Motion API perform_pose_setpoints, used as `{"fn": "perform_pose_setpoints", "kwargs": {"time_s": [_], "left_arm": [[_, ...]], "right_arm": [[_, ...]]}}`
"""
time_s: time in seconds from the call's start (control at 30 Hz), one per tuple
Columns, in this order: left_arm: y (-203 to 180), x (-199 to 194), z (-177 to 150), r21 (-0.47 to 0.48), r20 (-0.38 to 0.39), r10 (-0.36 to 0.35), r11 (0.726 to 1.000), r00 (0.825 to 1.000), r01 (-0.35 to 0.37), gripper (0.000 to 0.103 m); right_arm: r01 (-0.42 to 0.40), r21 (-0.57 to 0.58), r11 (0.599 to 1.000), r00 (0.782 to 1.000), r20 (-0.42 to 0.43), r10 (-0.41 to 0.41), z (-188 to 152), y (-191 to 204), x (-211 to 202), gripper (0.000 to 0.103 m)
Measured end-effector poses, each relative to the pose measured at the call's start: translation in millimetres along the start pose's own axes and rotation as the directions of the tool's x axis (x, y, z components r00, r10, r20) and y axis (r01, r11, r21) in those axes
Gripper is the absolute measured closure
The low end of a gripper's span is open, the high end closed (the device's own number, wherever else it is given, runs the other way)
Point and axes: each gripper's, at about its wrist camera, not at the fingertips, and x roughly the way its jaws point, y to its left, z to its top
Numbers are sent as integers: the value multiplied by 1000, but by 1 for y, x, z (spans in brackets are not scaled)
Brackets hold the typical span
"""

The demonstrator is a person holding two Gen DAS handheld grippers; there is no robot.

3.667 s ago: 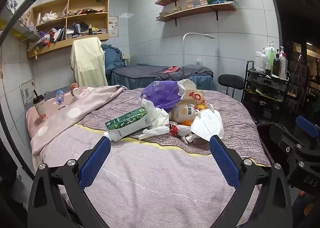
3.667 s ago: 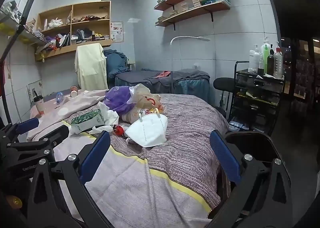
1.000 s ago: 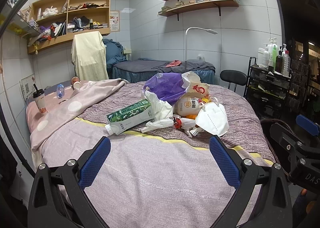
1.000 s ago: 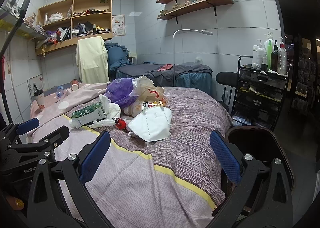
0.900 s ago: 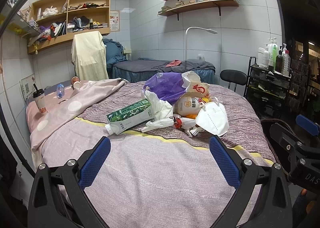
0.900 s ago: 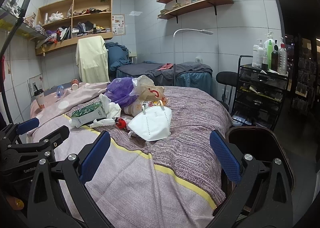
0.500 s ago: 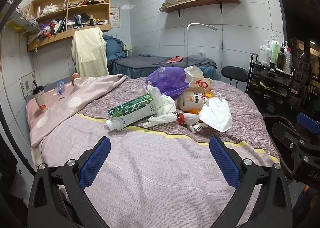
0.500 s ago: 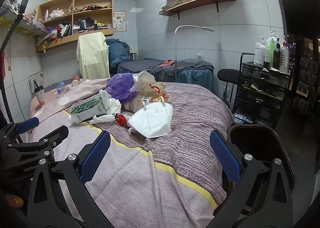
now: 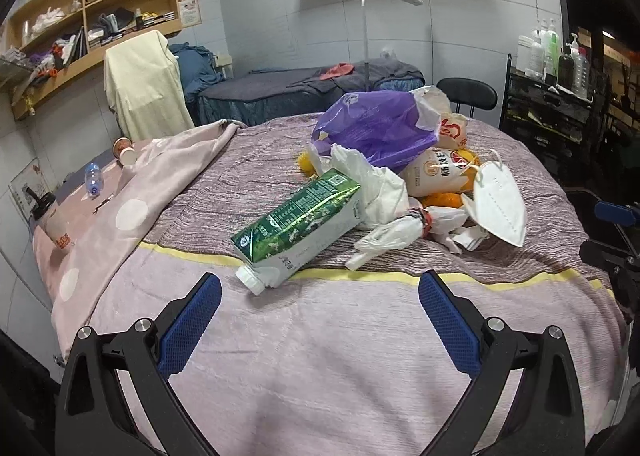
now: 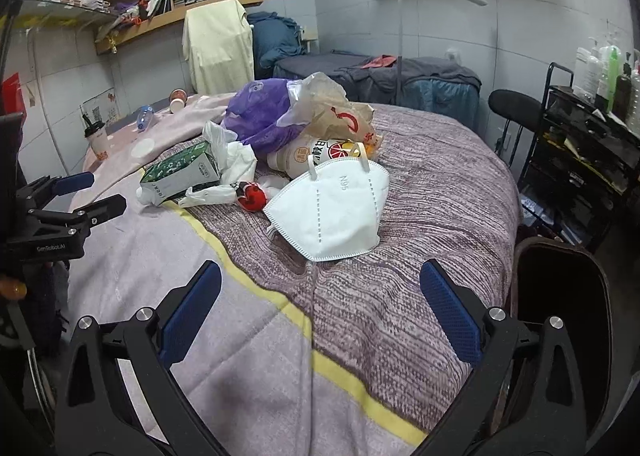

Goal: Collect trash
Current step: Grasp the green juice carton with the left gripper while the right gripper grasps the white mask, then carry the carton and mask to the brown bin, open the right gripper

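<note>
Green carton (image 9: 298, 225) may roll off its cap if the wide-open, empty left gripper (image 9: 320, 320) nudges it.

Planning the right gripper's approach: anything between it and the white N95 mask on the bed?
Nothing visible. The right gripper is open, and only bare bedspread lies between its fingers and the N95 mask. The mask sits at the near edge of the pile, with the bottle and bags behind it, not in front.
</note>
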Motion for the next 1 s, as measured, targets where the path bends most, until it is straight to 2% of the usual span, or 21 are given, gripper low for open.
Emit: {"fn": "perform_pose_setpoints", "kwargs": {"time_s": [0.2,0.33,0.5,0.57,0.6,0.67,0.73,0.77,0.83,0.9,1.0], "left_arm": [[27,42,24,89,-93,-66,993,994,74,6],[29,73,36,167,-174,-80,980,982,109,6],[22,100,43,214,-249,-108,963,962,164,8],[19,109,42,222,-275,-107,960,956,171,15],[18,111,42,220,-286,-113,959,952,180,21],[15,112,40,224,-287,-112,958,951,180,25],[13,109,39,230,-268,-107,958,957,172,28],[12,106,39,233,-258,-105,958,960,168,31],[11,102,38,237,-238,-100,959,966,157,39],[10,97,37,240,-221,-89,960,971,142,46],[7,89,35,242,-192,-70,963,979,116,51]], "right_arm": [[-64,89,994,991,-114,74,26,-30,51,5],[-88,130,988,981,-160,108,42,-42,76,5],[-124,152,981,959,-235,158,53,-47,106,6],[-140,159,977,949,-259,178,53,-46,117,13],[-148,158,976,943,-275,188,53,-45,122,18],[-164,164,973,930,-303,207,51,-42,130,32],[-186,176,967,921,-311,234,48,-40,134,62],[-186,178,966,923,-306,234,46,-39,134,67],[-202,201,959,923,-287,255,46,-41,134,84],[-207,209,956,932,-256,258,45,-41,129,86],[-206,195,959,947,-207,246,41,-37,114,89]]}}
